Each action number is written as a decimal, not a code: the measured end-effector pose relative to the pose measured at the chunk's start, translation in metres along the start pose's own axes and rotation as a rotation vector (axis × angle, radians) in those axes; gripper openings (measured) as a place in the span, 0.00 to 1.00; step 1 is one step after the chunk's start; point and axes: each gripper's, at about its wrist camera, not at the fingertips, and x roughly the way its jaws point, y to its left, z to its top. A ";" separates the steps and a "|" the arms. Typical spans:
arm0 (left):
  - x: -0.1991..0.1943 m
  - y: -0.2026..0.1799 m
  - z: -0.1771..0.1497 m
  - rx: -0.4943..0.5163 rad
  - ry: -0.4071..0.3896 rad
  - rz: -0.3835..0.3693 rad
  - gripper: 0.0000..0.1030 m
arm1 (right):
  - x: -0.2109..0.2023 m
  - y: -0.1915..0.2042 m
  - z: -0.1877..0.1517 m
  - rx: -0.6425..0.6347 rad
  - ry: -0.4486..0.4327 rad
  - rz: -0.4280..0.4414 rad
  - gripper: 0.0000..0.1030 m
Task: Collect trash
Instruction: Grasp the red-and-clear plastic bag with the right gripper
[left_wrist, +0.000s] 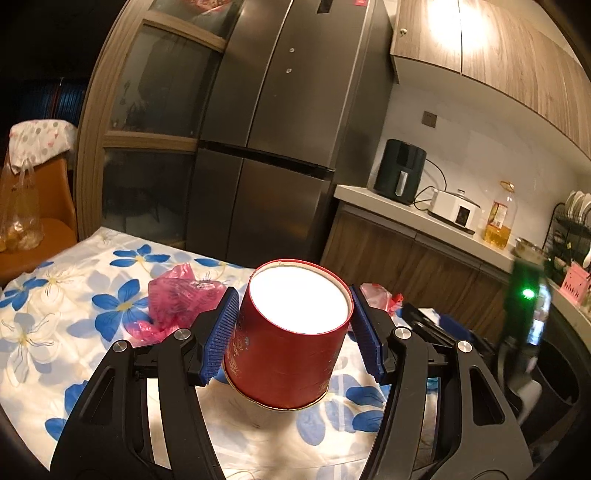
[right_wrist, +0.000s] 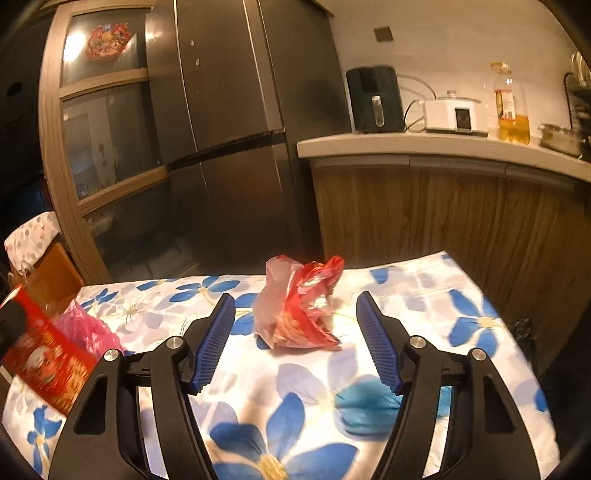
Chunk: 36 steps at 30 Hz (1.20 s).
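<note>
My left gripper (left_wrist: 291, 328) is shut on a red round tub (left_wrist: 288, 354) with a white end, tilted and held above the flowered tablecloth (left_wrist: 74, 332). The tub also shows at the left edge of the right wrist view (right_wrist: 44, 354). A crumpled pink plastic bag (left_wrist: 177, 299) lies just behind the left finger; it also shows in the right wrist view (right_wrist: 88, 328). My right gripper (right_wrist: 295, 339) is open and empty, with a crumpled red and clear snack wrapper (right_wrist: 299, 310) on the cloth between and just beyond its fingertips. That wrapper shows in the left wrist view (left_wrist: 380, 295).
A blurred blue scrap (right_wrist: 365, 406) lies on the cloth near the right finger. A dark fridge (left_wrist: 280, 122) stands behind the table, and a counter (right_wrist: 443, 146) holds an air fryer, a cooker and an oil bottle. An orange chair (left_wrist: 44, 218) with a bag stands left.
</note>
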 end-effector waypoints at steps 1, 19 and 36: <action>0.000 0.001 0.000 -0.004 -0.001 -0.003 0.57 | 0.004 0.001 0.001 0.001 0.005 -0.004 0.64; 0.005 0.011 -0.006 -0.040 0.008 -0.023 0.57 | 0.070 0.010 -0.007 0.005 0.202 -0.023 0.42; 0.010 0.011 -0.008 -0.033 0.020 -0.019 0.57 | 0.041 0.017 -0.001 -0.027 0.158 0.052 0.02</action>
